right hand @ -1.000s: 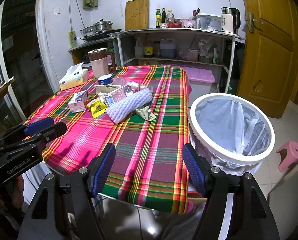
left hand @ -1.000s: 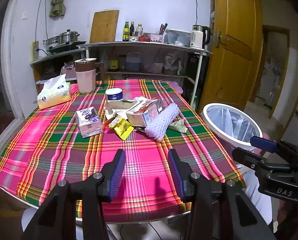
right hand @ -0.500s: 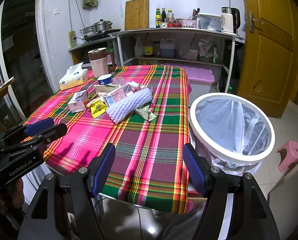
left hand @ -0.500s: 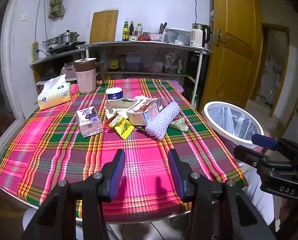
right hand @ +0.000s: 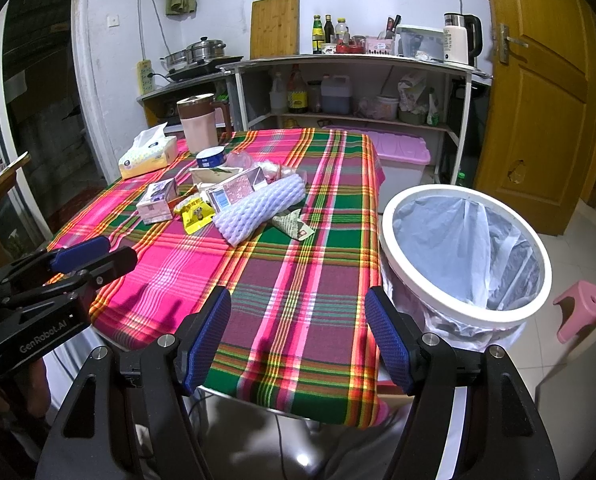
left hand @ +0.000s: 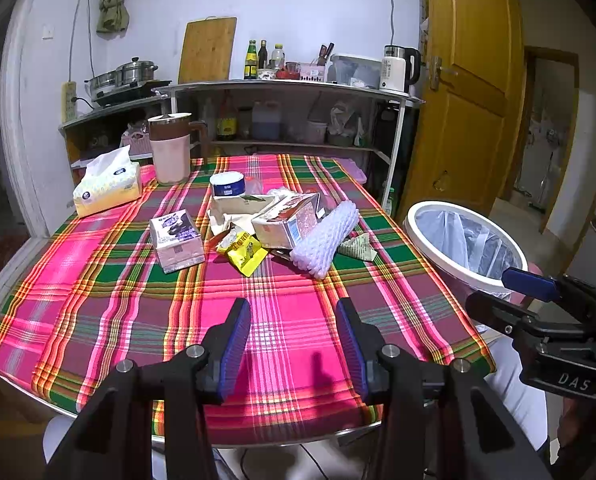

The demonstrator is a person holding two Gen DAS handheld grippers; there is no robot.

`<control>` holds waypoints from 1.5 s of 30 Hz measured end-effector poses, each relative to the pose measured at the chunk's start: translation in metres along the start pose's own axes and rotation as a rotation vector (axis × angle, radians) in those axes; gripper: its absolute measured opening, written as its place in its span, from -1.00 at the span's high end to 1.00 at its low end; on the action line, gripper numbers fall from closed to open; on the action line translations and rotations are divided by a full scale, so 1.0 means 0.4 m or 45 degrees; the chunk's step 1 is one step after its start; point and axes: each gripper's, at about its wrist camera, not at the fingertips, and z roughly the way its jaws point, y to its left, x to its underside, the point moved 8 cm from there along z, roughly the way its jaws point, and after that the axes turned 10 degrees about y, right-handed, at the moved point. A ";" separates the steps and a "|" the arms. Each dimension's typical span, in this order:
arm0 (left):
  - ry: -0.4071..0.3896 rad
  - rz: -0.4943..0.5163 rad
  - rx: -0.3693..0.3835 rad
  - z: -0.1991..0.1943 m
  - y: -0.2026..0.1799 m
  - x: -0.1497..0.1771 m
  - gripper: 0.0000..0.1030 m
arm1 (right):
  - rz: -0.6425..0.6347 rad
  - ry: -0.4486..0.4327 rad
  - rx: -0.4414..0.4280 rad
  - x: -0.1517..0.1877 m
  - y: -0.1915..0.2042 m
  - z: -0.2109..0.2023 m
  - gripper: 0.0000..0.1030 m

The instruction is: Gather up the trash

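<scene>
While both tools hang over the near edge of the plaid tablecloth [left hand: 298, 312], each shows its maker's mark to the other camera: "GenRobot.AI" on the body of the left gripper [left hand: 294, 334] and "DAS" on the right gripper [right hand: 298, 330]. Both sets of blue-padded jaws stand apart with nothing between them. Print on the trash itself is too small to read. That trash sits in a heap past mid-table: a small milk carton [left hand: 176, 240], a yellow snack wrapper [left hand: 244, 251], an opened cardboard box [left hand: 290, 220], a white foam net sleeve [left hand: 325, 238], a folded paper scrap [left hand: 357, 247] and a blue-and-white tub [left hand: 228, 184]. Bare cloth lies between the jaws and the heap. Just beside the table's right edge stands a white-rimmed trash bin [right hand: 401, 216] lined with a plastic bag, its mouth unobstructed. A tissue pack [left hand: 106, 188] and a pink kettle jug [left hand: 170, 148] stand near the far left corner.
</scene>
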 end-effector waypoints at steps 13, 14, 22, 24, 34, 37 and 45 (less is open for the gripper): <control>0.028 -0.028 -0.013 0.043 0.034 -0.013 0.14 | -0.020 0.021 -0.044 -0.011 0.017 0.043 -0.36; 0.025 -0.036 -0.023 0.047 0.044 -0.019 0.14 | -0.026 0.023 -0.053 -0.016 0.019 0.049 -0.36; 0.020 -0.107 -0.106 0.091 0.140 -0.074 0.14 | -0.029 0.071 -0.142 -0.061 0.039 0.116 -0.36; 0.022 -0.125 -0.120 0.102 0.164 -0.087 0.14 | -0.032 0.083 -0.152 -0.075 0.043 0.135 -0.36; 0.040 -0.216 -0.158 0.173 0.269 -0.148 0.11 | -0.050 0.113 -0.139 -0.144 0.039 0.226 -0.36; 0.040 -0.238 -0.163 0.190 0.286 -0.163 -0.02 | -0.053 0.148 -0.132 -0.155 0.024 0.265 -0.36; 0.047 -0.278 -0.169 0.229 0.320 -0.191 -0.22 | -0.080 0.245 -0.137 -0.164 0.000 0.350 -0.36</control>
